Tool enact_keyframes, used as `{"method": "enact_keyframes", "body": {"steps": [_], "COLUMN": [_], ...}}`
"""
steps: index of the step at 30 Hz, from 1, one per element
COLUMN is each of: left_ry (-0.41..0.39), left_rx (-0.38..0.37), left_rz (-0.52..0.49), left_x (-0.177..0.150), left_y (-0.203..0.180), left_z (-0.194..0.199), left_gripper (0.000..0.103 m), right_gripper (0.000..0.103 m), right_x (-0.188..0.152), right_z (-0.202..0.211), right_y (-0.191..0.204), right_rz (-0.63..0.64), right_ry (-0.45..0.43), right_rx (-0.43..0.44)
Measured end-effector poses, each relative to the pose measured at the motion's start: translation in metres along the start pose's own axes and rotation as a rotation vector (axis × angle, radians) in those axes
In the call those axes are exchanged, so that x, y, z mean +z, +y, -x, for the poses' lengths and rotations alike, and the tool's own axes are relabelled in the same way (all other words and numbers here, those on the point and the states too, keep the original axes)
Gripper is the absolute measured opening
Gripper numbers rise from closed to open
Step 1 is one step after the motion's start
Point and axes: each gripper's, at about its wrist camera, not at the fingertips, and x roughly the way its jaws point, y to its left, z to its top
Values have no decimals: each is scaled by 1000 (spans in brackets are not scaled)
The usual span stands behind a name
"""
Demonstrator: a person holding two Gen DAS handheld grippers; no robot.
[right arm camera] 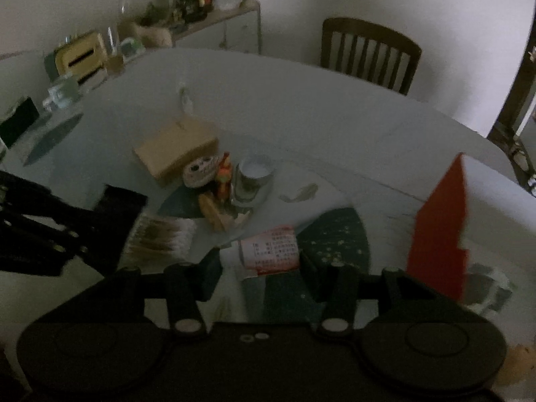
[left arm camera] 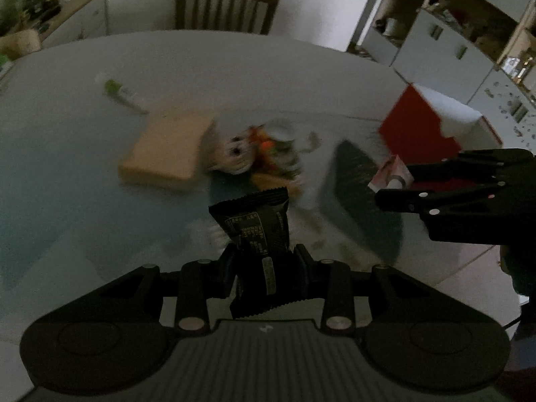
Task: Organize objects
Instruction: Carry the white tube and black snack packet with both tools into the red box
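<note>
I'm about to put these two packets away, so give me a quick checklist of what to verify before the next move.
1. Left gripper shut on the black snack packet: ok.
2. Right gripper around the red-and-white packet: looks clamped, but contact is blurred, cannot tell.
3. Red box open side reachable: cannot tell.
4. The two grippers apart, not touching: ok.
5. Clutter near the path, cardboard box, metal cup, cotton swabs: not ok, go around.

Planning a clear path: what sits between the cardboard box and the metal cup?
In the right wrist view, a white knitted toy and an orange figurine stand between the cardboard box and metal cup.
</note>
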Motion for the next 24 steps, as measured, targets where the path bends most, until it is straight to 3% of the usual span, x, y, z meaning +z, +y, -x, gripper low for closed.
{"method": "enact_keyframes", "body": {"steps": [8, 24], "left_ry": [-18, -63], "left_rx": [-65, -148], "left_rz": [-46, -153], "left_x": [21, 50], "left_y": [-53, -175], "left_z": [10, -3], "left_gripper": [35, 35], "right_gripper": [50, 50], "right_x": [-4, -33], "right_z": [51, 109], "right_y": [-22, -96], "right_rz": [-55, -98], "right_ry": [-44, -93], "right_rx": [-25, -93]}}
